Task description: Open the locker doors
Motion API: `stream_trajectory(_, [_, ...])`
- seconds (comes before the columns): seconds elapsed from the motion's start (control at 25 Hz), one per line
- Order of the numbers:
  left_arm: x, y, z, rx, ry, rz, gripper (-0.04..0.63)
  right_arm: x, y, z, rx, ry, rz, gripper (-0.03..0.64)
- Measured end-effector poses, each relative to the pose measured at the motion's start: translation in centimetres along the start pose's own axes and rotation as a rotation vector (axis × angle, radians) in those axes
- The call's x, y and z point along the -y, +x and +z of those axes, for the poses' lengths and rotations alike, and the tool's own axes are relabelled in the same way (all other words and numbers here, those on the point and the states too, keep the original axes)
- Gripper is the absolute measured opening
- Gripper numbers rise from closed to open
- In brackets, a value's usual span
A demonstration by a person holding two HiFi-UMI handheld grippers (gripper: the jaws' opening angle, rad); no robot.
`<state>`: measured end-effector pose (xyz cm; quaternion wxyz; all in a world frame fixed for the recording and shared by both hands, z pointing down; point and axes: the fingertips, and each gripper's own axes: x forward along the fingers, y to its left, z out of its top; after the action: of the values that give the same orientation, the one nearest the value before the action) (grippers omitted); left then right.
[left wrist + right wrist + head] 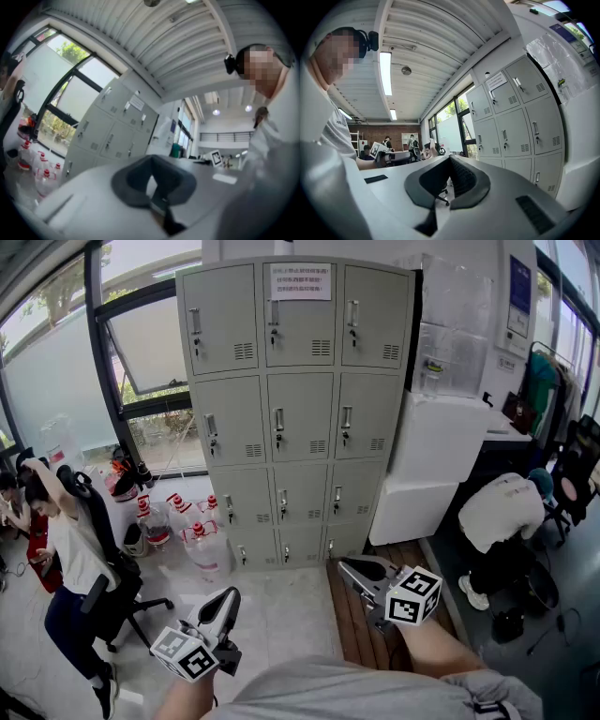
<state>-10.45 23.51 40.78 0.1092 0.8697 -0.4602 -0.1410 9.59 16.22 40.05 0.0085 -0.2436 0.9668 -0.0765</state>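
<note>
Jaws of the left gripper (pixel 152 161) are pressed together, tips meeting, nothing between them. Jaws of the right gripper (pixel 451 161) are likewise closed tip to tip and empty. Head view: both grippers are held low, near the bottom edge of the frame, the left gripper (pixel 225 601) left of centre and the right gripper (pixel 349 570) right of centre. Each has its marker cube nearest the person and its nose aimed toward the locker (pixel 298 409). Neither touches it; both are well apart from it. The locker is grey metal, upright on the floor against the back wall, three columns by four rows of doors (pixel 300 418). Every door is shut flush, each with a small handle and a vent slot. A white paper notice (pixel 300 282) is on the top middle door, print too small to read. A window (pixel 150 352) is just left of the locker, one pane tilted. A cluster of clear bottles (pixel 192 531) with red caps stands on the floor by the locker's lower left corner. A white cabinet (pixel 436 456) stands at the locker's right side; cannot tell whether they touch. A strip of wooden planking (pixel 349 624) runs along the floor under the right gripper. A seated person (pixel 61 549) is on a black office chair at the left edge, one arm raised. A second person (pixel 497 517) is bent over near the right edge. In the left gripper view the locker sits up and left of the jaws; in the right gripper view it sits to their right.
</note>
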Motion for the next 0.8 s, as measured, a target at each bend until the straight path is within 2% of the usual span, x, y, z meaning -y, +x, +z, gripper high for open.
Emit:
stream_trajectory(0.48, [1.1, 3.7, -0.7, -0.003, 0.002, -0.009, 0.005, 3.1, -1.4, 0.6, 0.002, 0.003, 0.005, 0.006])
stream_trajectory(0.8, [2.7, 6.7, -2.1, -0.030, -0.006, -0.012, 0.005, 6.0, -3.7, 1.1, 0.035, 0.055, -0.012, 0.006])
